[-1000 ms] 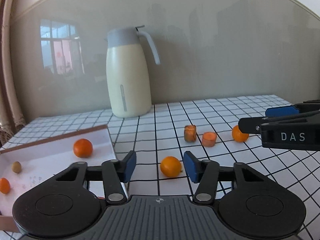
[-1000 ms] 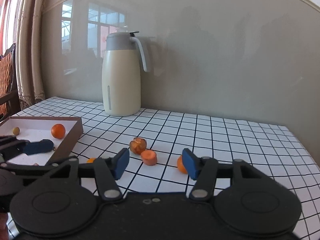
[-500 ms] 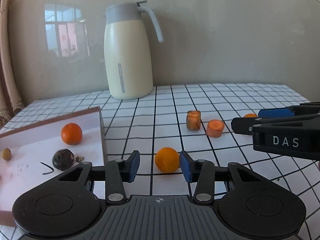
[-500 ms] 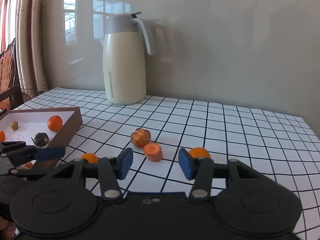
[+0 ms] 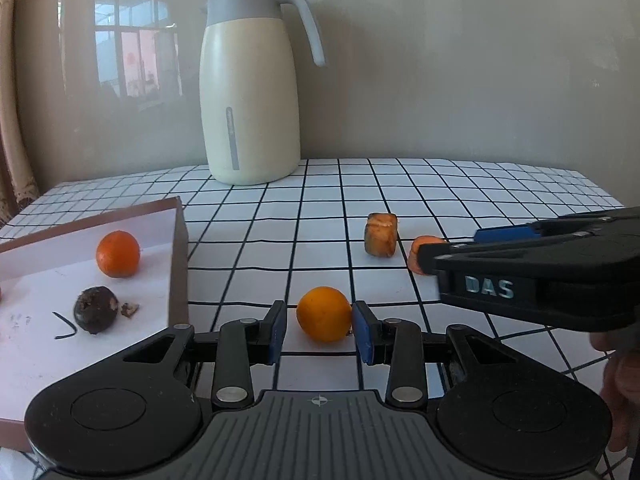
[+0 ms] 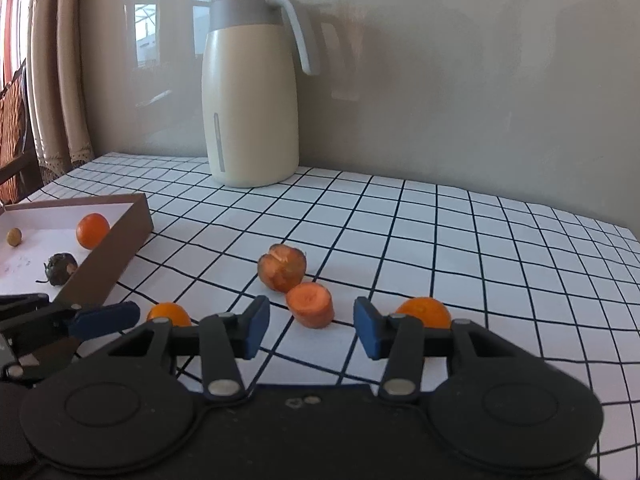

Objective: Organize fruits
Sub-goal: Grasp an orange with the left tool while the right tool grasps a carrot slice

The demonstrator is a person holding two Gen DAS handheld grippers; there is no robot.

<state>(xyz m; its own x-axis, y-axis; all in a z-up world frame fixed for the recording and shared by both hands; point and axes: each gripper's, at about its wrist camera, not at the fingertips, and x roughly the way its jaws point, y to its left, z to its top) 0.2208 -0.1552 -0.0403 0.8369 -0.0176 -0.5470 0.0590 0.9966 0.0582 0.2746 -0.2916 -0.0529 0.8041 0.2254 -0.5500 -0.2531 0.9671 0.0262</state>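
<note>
- Closing on a small orange (image 5: 324,313), the left hand-held gripper (image 5: 319,332) now brackets the fruit with both blue pads; a second ago they stood wider and the orange lay further ahead of them. The right-hand pad looks to be touching the skin, while a narrow gap remains on the left, so no firm grip is established yet.
- The right hand-held gripper (image 6: 311,328) is also closing. A carrot slice (image 6: 310,305) now sits in the gap just ahead of its pads, untouched; a second ago it lay well ahead. The gripper holds nothing.
- A second orange (image 6: 424,311) sits on the table (image 6: 500,248) behind the right finger, outside the gap.
- A browned fruit chunk (image 6: 282,266) sits just behind the carrot slice.
- The cardboard tray (image 5: 179,256), at the left of the table, already contains an orange (image 5: 118,254), a dark shrivelled fruit (image 5: 95,309) and a small tan fruit (image 6: 14,236).
- Assessment: both tools have advanced and lowered toward loose items, so two pickups appear imminent. Several pieces remain outside the tray; the task is partly complete.
- A thermos jug (image 5: 250,92) stands at the rear, well apart.
</note>
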